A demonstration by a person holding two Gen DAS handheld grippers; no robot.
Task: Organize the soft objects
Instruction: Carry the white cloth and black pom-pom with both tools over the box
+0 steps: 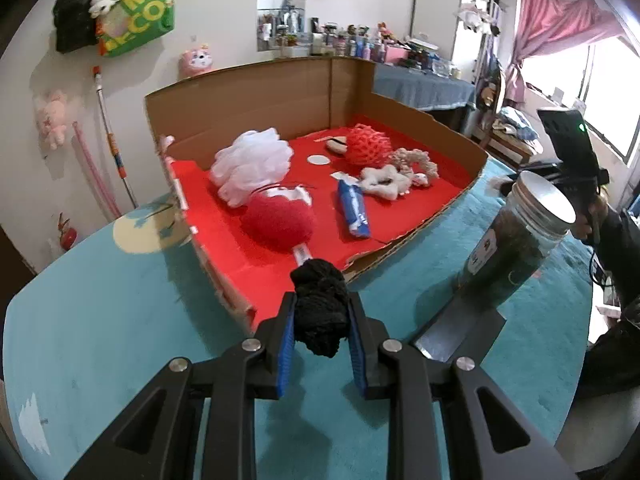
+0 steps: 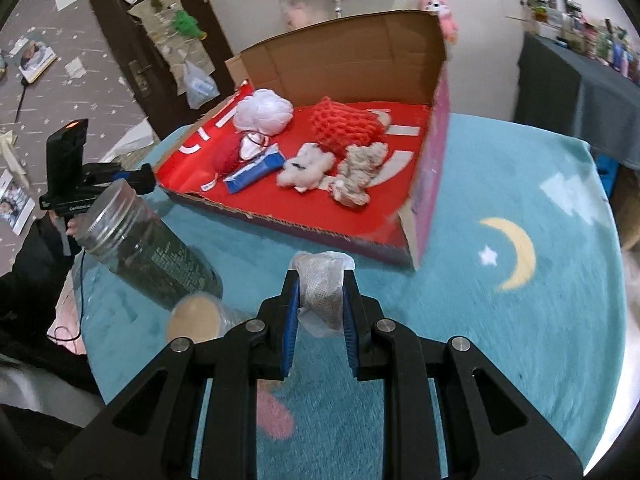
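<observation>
My left gripper (image 1: 321, 304) is shut on a black knitted bundle (image 1: 320, 312), held just short of the near rim of the red-lined cardboard box (image 1: 320, 88). My right gripper (image 2: 320, 282) is shut on a whitish mesh pouch in clear wrap (image 2: 323, 288), above the blanket in front of the box (image 2: 344, 44). Inside the box lie a white bath pouf (image 1: 250, 164), a red sponge (image 1: 278, 218), a blue packet (image 1: 354, 208), a red net ball (image 1: 368, 144), a white fluffy piece (image 1: 384, 182) and a beige rope piece (image 1: 416, 160).
A tall jar with a metal lid (image 1: 516, 240) stands on the teal blanket (image 1: 120, 300) right of the left gripper; in the right wrist view the jar (image 2: 140, 248) is at the left, with a round tan lid (image 2: 194, 318) beside it. A cluttered dresser stands behind.
</observation>
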